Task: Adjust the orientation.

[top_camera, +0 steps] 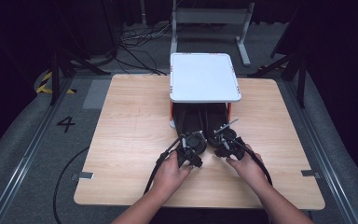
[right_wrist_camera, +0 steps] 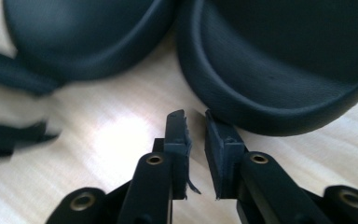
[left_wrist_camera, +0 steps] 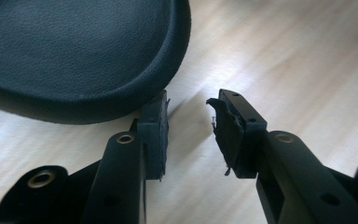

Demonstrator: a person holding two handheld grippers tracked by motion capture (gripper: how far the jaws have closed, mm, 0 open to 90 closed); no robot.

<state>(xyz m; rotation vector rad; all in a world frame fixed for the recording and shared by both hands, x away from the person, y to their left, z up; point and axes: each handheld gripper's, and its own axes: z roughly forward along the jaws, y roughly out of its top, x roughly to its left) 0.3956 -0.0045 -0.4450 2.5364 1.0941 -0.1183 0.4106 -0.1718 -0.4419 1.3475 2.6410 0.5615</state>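
Two black shoes (top_camera: 200, 119), two grippers, left gripper (top_camera: 192, 145), right gripper (top_camera: 223, 142), one wooden table (top_camera: 130, 126)

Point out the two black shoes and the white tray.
Left shoe (left_wrist_camera: 74, 51), left gripper view, on its leather upper.
Right shoe (right_wrist_camera: 279, 60), right gripper view, on its heel wall.
Tray (top_camera: 204, 77), high view, on its flat top.
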